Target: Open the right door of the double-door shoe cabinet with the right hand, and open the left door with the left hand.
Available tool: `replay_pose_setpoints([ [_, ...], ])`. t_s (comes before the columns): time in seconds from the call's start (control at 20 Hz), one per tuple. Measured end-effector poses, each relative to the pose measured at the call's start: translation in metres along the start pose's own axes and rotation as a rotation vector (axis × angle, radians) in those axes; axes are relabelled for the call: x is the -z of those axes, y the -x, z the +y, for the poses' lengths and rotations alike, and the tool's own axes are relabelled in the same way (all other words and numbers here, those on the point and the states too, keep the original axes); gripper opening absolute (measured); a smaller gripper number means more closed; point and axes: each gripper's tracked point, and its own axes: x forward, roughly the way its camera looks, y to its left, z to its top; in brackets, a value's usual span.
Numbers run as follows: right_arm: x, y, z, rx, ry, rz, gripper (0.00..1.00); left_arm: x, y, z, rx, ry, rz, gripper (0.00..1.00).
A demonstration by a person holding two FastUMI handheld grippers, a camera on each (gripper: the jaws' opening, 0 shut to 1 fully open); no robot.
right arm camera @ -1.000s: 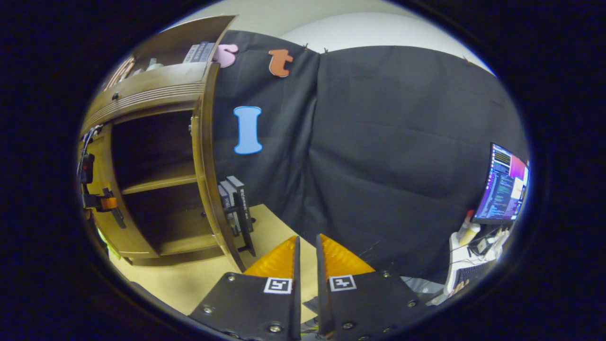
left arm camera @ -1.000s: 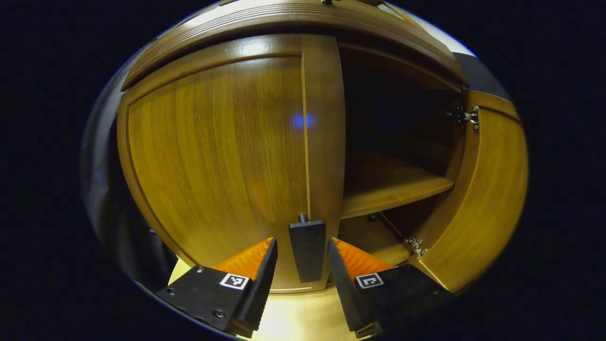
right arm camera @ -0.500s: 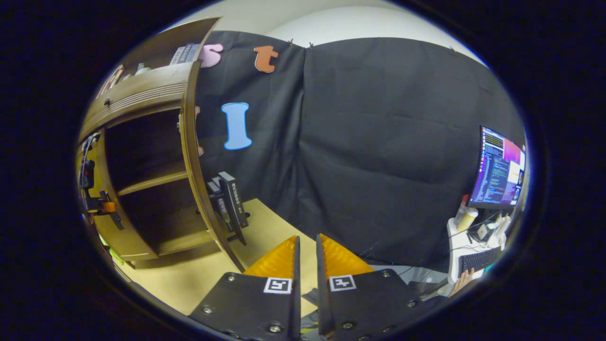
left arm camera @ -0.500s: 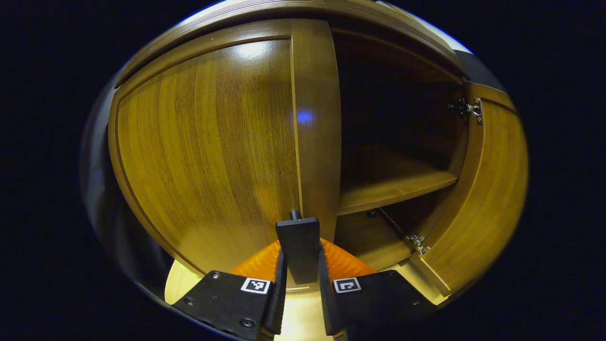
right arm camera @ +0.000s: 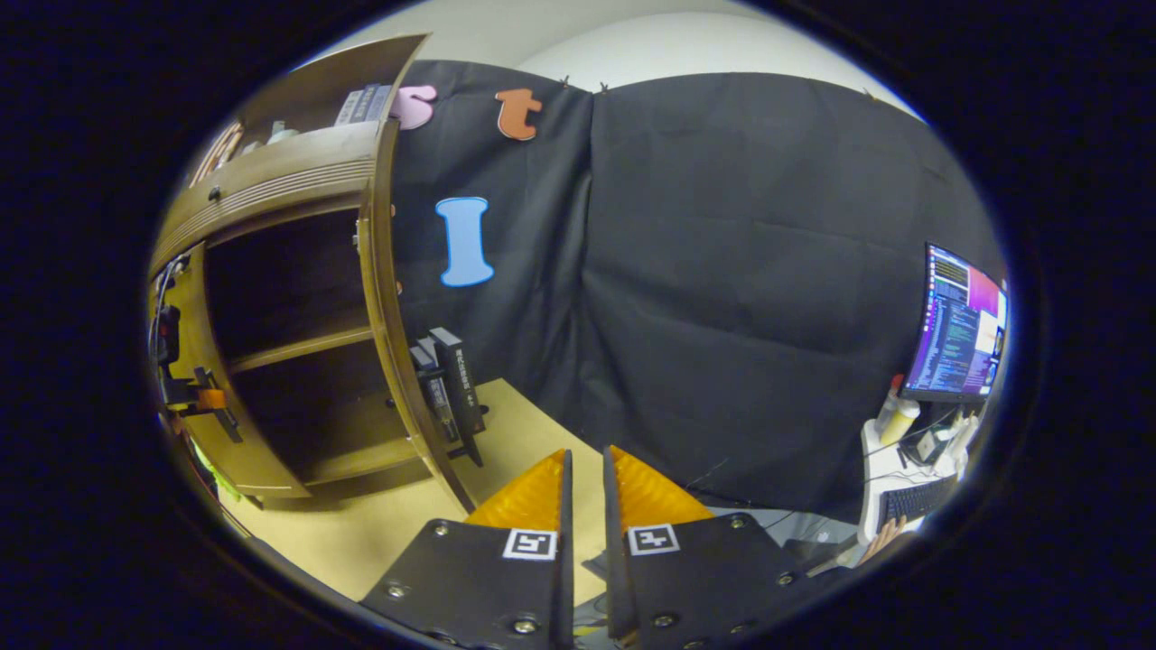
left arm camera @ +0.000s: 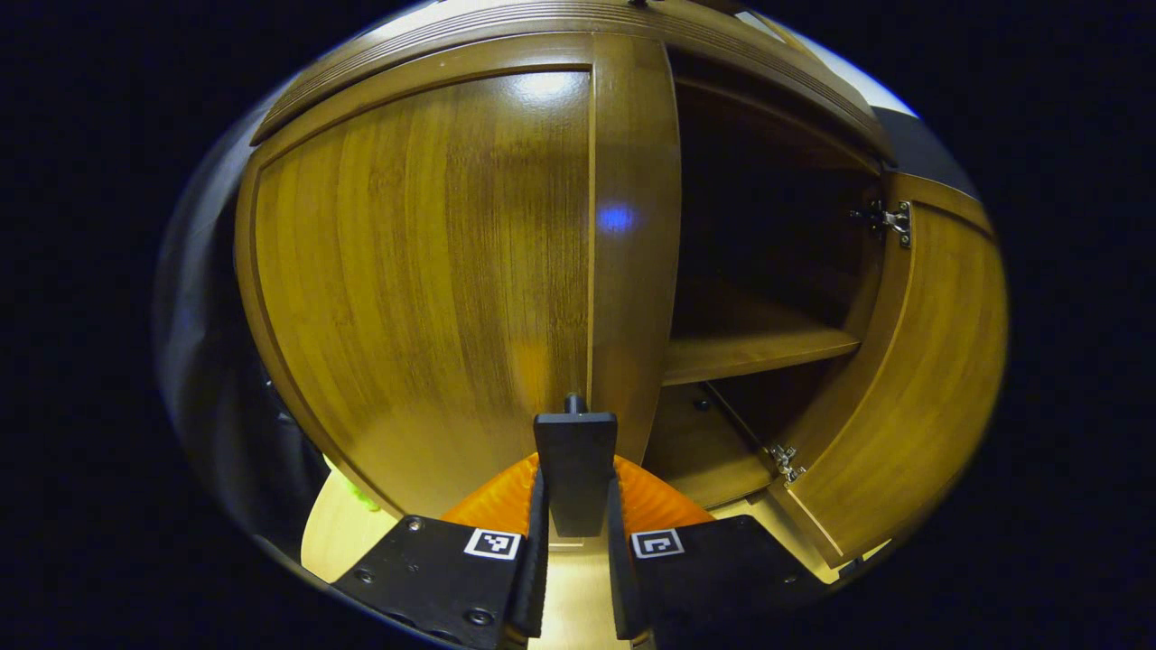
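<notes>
The wooden shoe cabinet (left arm camera: pixel 560 36) looms close in the left gripper view. Its left door (left arm camera: pixel 424 271) faces me, standing closed or barely ajar. A dark flat handle (left arm camera: pixel 574 442) sticks out near that door's lower inner edge, and my left gripper (left arm camera: pixel 576 483) is shut on it, one finger on each side. The right door (left arm camera: pixel 912 379) is swung wide open, showing a shelf (left arm camera: pixel 759 348) inside. In the right gripper view, my right gripper (right arm camera: pixel 585 487) is shut on nothing, off to the right of the cabinet (right arm camera: pixel 271 181) and the right door's edge (right arm camera: pixel 388 316). The left gripper (right arm camera: pixel 194 397) appears small at the left door there.
Dark books (right arm camera: pixel 452 388) stand on the tan floor (right arm camera: pixel 379 533) behind the open right door. Black cloth (right arm camera: pixel 741 289) covers the wall. A lit monitor (right arm camera: pixel 957 338) and a desk with a keyboard (right arm camera: pixel 912 496) are at the far right.
My left gripper was open around the handle a second ago and has since shut on it. The right gripper view swung slightly; its fingers stayed shut.
</notes>
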Motion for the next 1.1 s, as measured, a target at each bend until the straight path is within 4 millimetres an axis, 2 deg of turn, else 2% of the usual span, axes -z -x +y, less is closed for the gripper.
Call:
replay_pose_setpoints([
  [0.25,-0.006,0.003,0.011,-0.050,0.035,-0.008,0.15,-0.003,-0.001,0.000,-0.007,0.015,-0.010,0.33],
  [0.45,-0.010,0.001,0.026,-0.104,0.059,-0.006,0.15,-0.003,-0.001,0.001,-0.020,0.037,-0.008,0.31],
  [0.8,-0.020,-0.001,0.062,-0.216,0.057,-0.015,0.15,-0.005,-0.004,0.004,-0.064,0.063,-0.012,0.28],
  [1.1,-0.013,0.003,0.096,-0.310,0.084,-0.002,0.15,-0.005,-0.001,0.010,-0.116,0.088,-0.018,0.26],
])
